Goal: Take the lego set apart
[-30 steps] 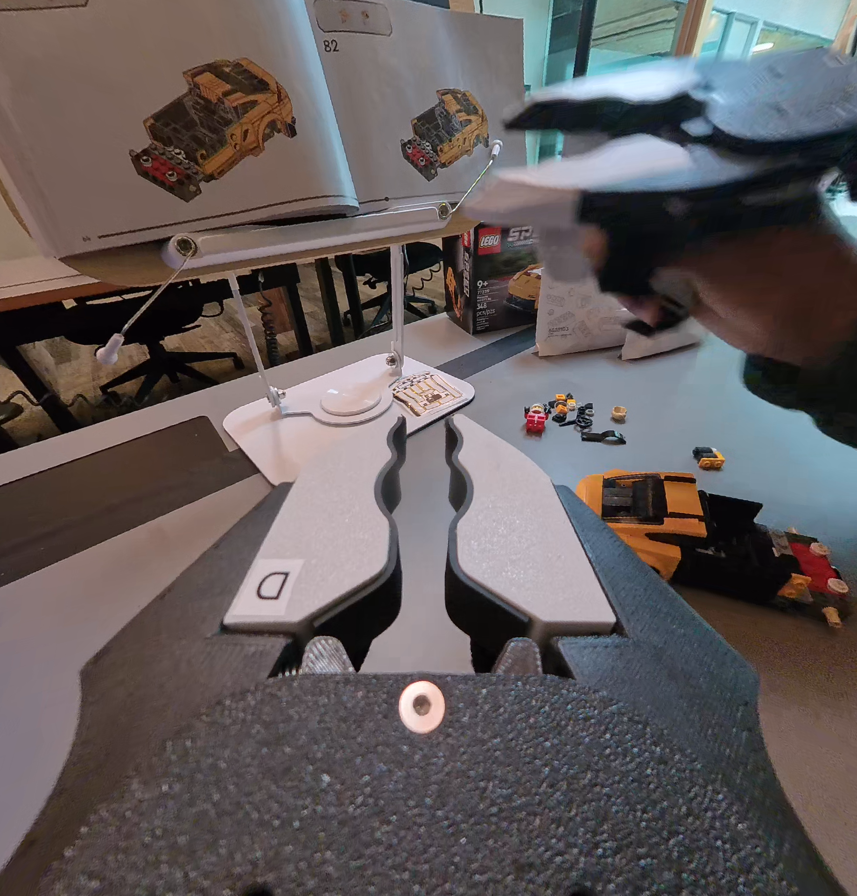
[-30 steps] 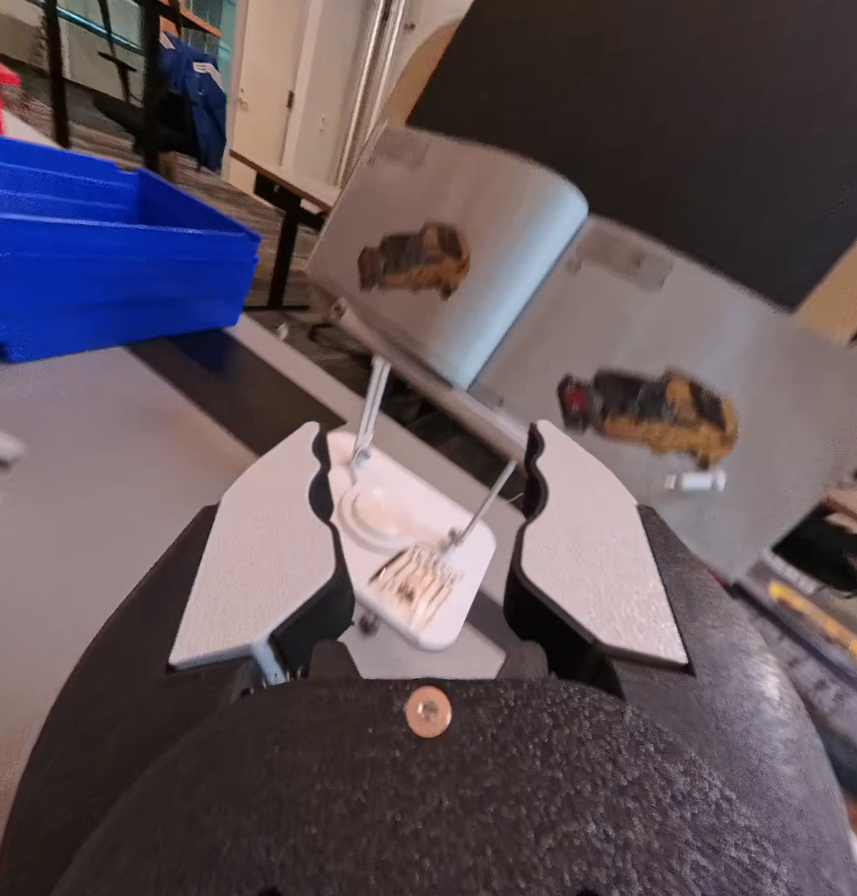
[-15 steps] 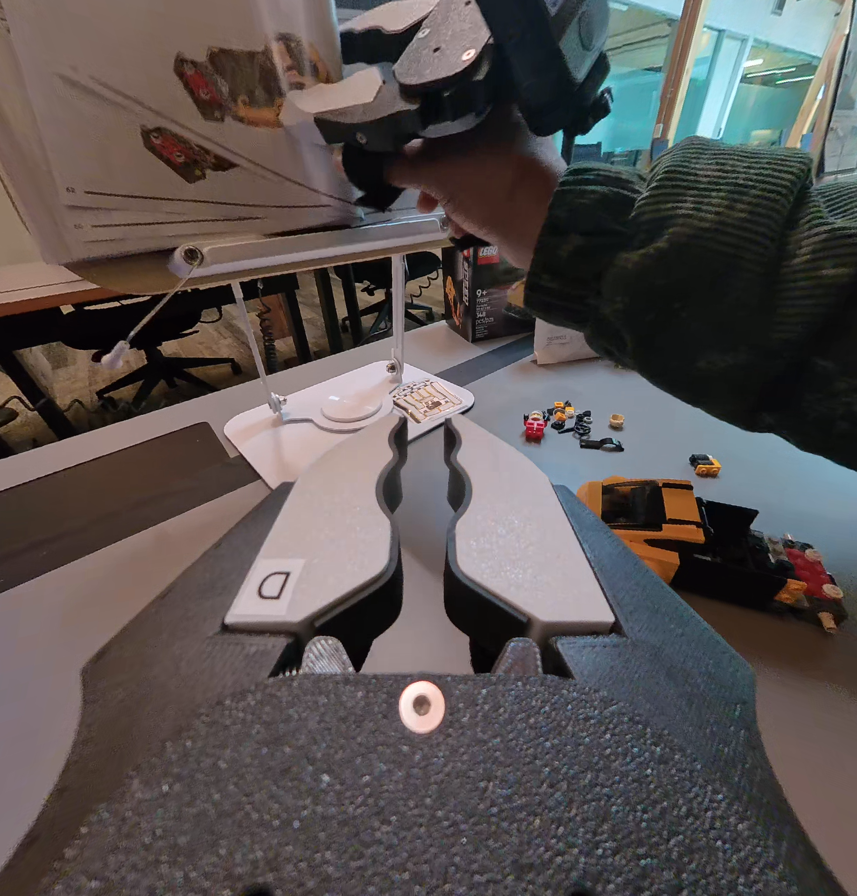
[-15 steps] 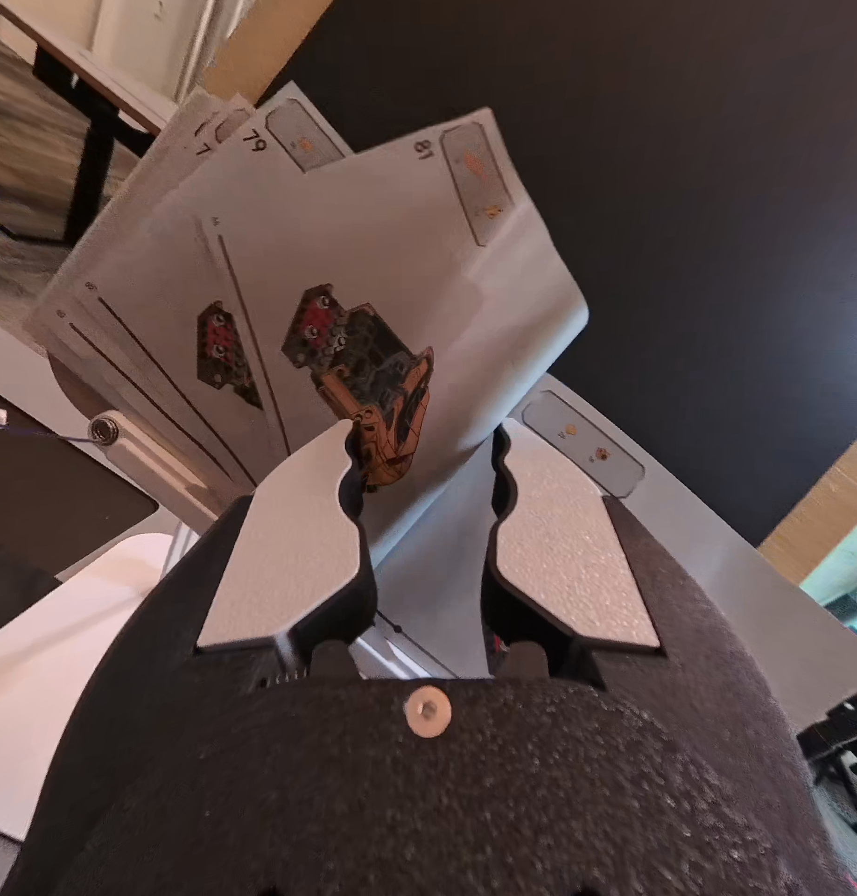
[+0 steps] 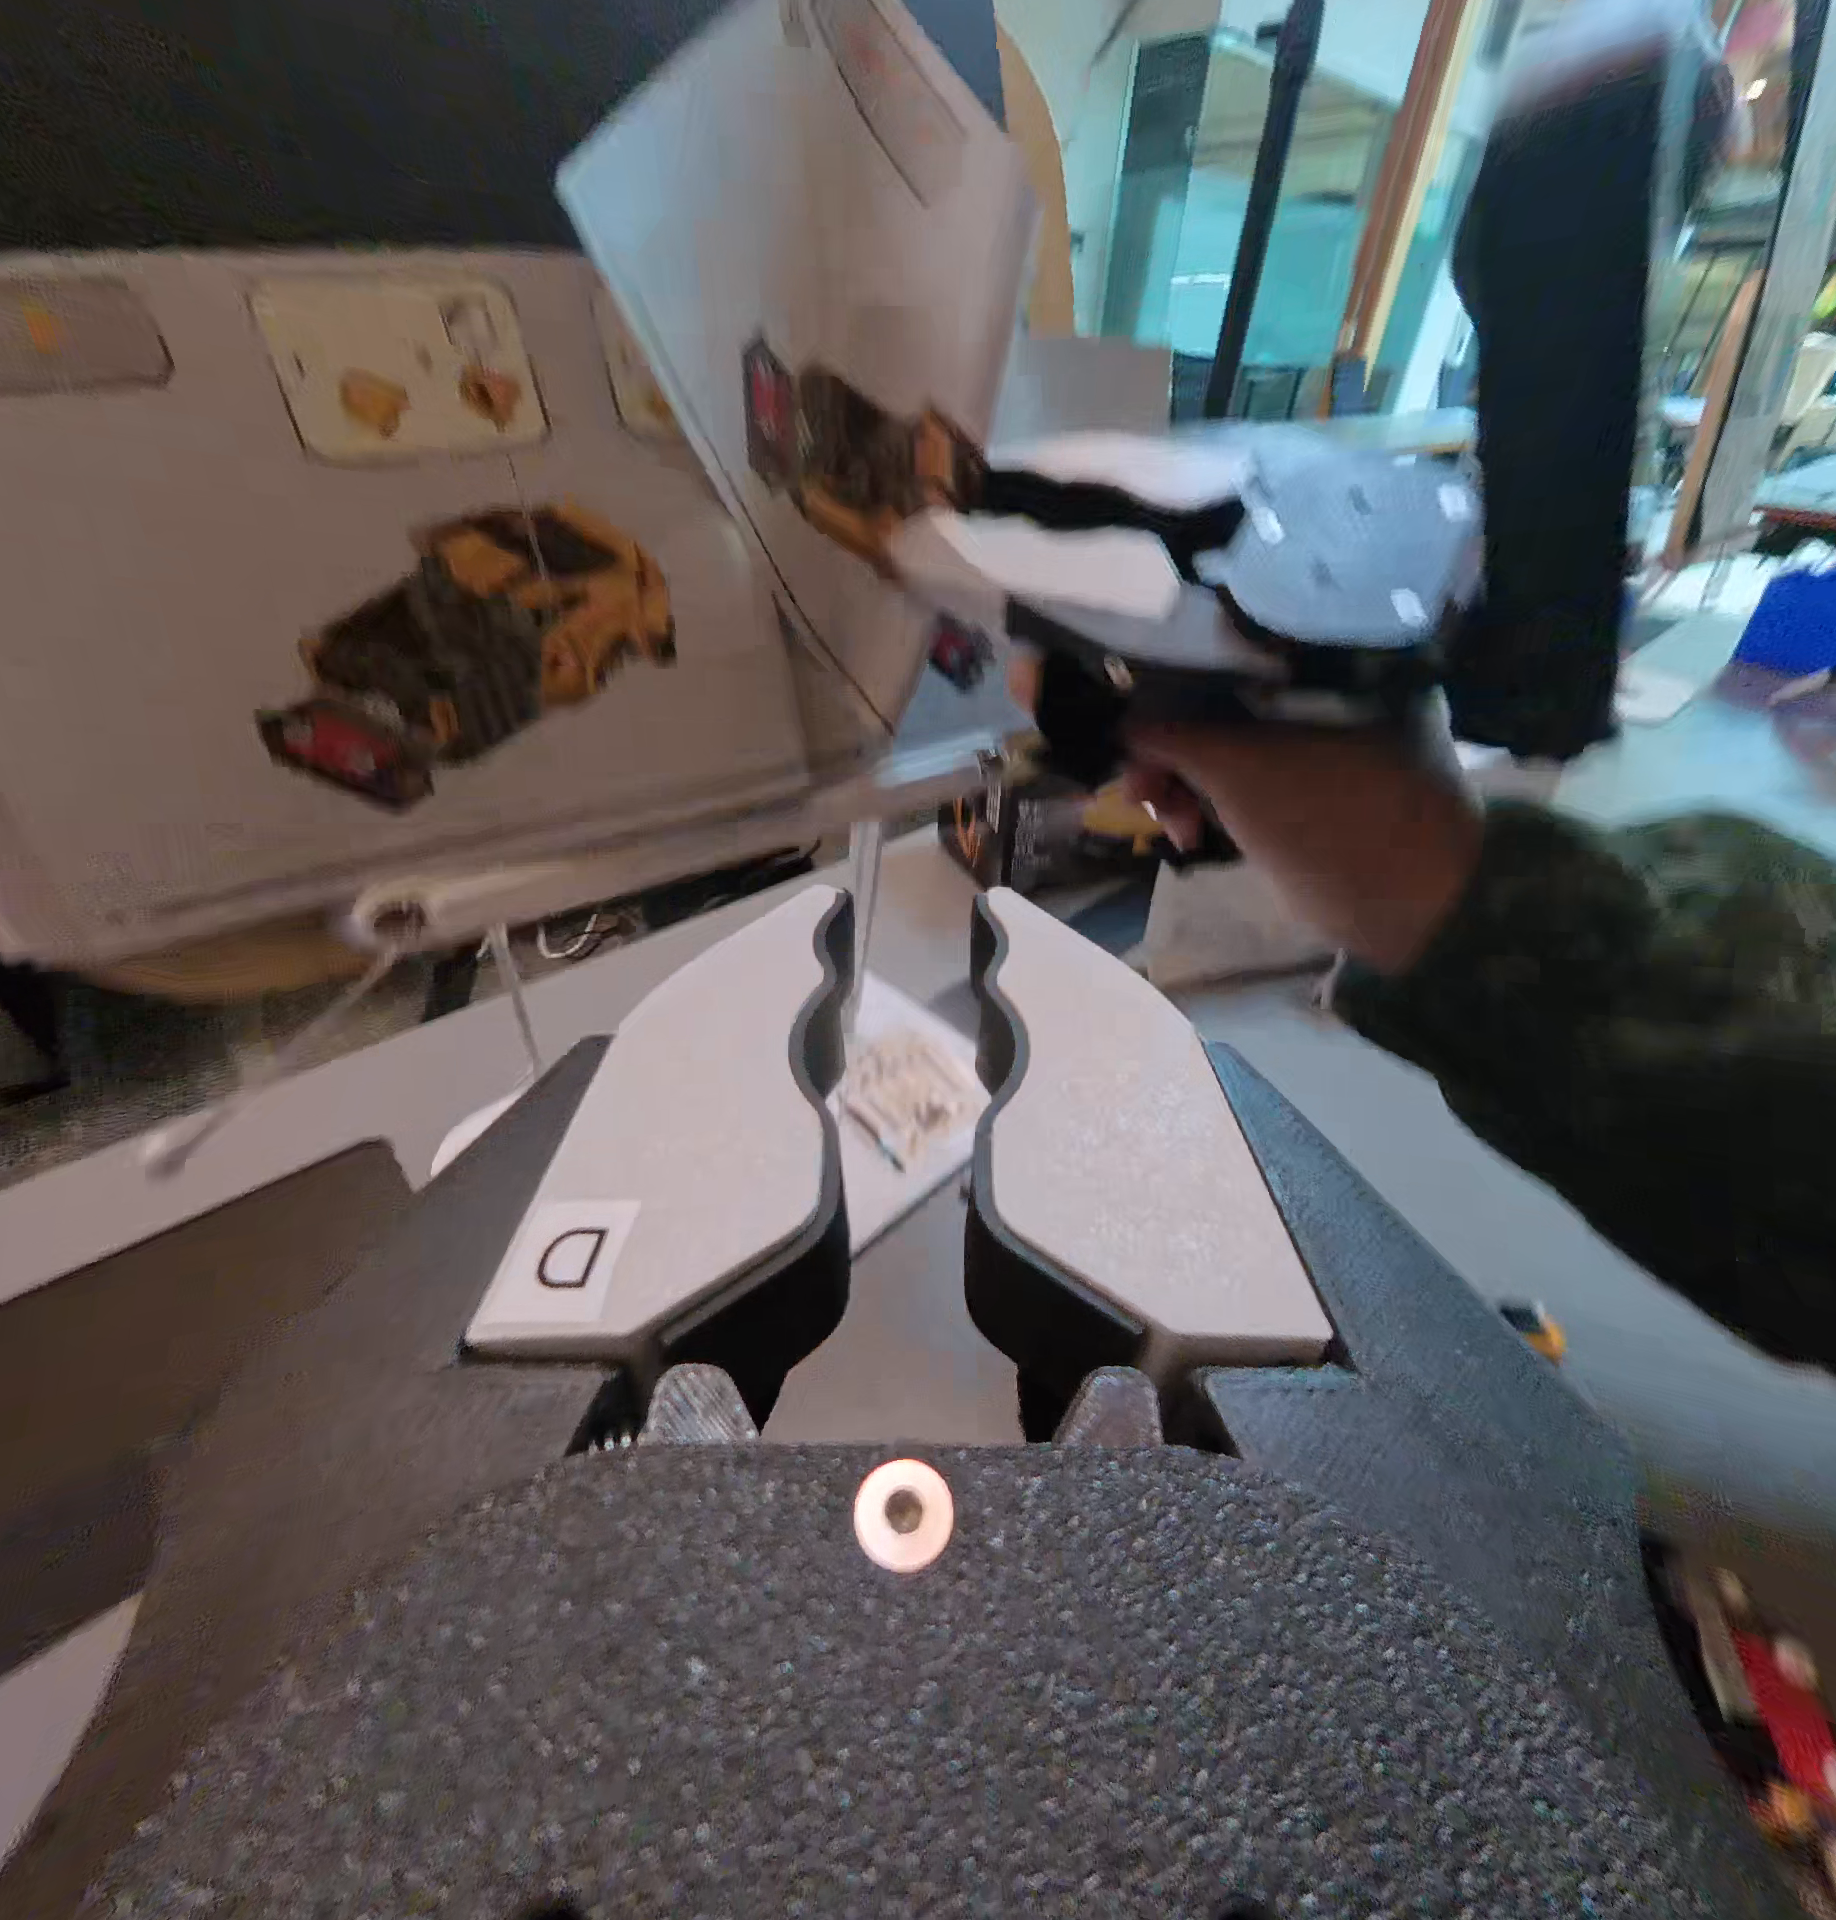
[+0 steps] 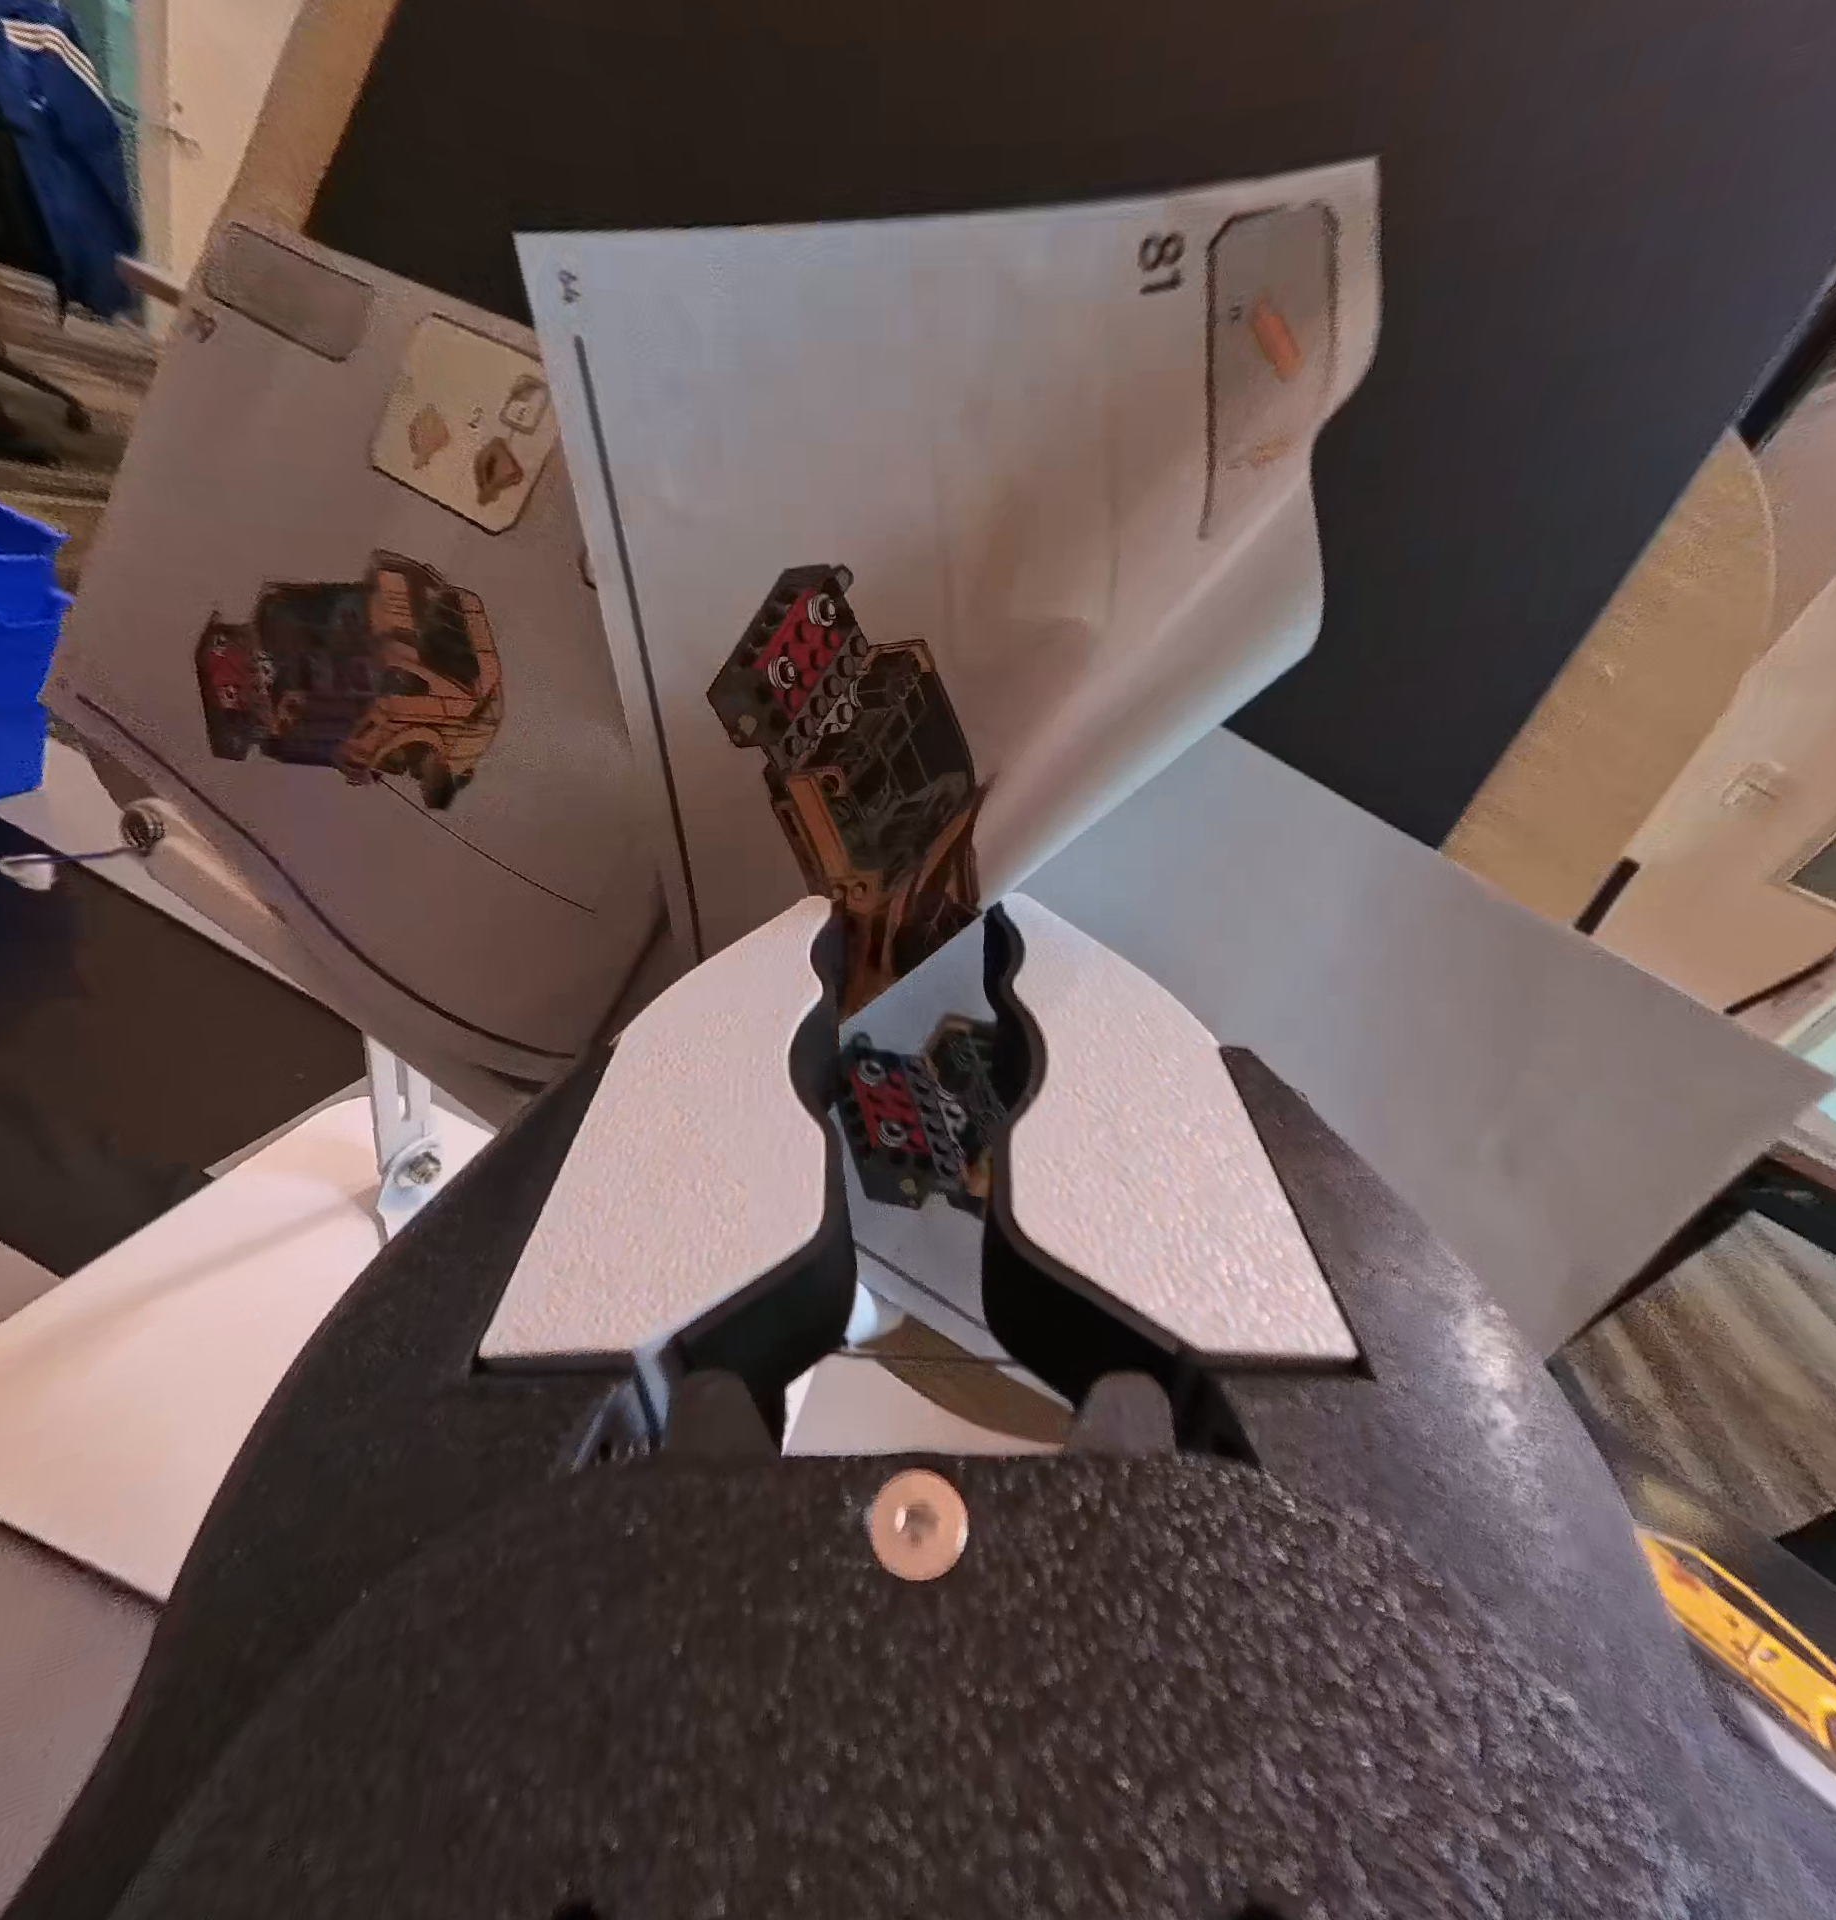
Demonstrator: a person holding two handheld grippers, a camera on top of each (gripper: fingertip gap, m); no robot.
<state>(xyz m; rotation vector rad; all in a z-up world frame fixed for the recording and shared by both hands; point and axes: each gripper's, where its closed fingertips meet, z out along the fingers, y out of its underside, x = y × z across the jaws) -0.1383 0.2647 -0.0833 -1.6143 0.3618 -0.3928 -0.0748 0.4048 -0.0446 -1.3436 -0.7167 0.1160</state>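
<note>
Looking from the left side of the table, I see the instruction booklet [image 5: 374,582] open on its white stand [image 5: 893,1091], its left page showing a drawing of a yellow and black car. My left gripper [image 5: 909,914] points at the stand's base. Its jaws are slightly apart and there is nothing between them.

Further right, one page [image 5: 820,312] of the booklet stands lifted away from the rest. My right gripper [image 5: 924,540] meets that page at its lower part, though this view is blurred there. The right wrist view is clearer: the right gripper's jaws are spread a little, and the page's lower edge crosses the gap at their tips. They are not clamped on the page.

A hand [image 5: 1309,821] in a dark green sleeve [image 5: 1620,1039] grips the right gripper's handle. A lego box [image 5: 1049,831] stands on the table behind the stand.

The lego car [image 5: 1776,1704] lies on the table at the near right, beside the left gripper's body. It is blurred, shows red and black parts, and neither gripper touches it. A small yellow piece [image 5: 1537,1340] lies just beyond it.
</note>
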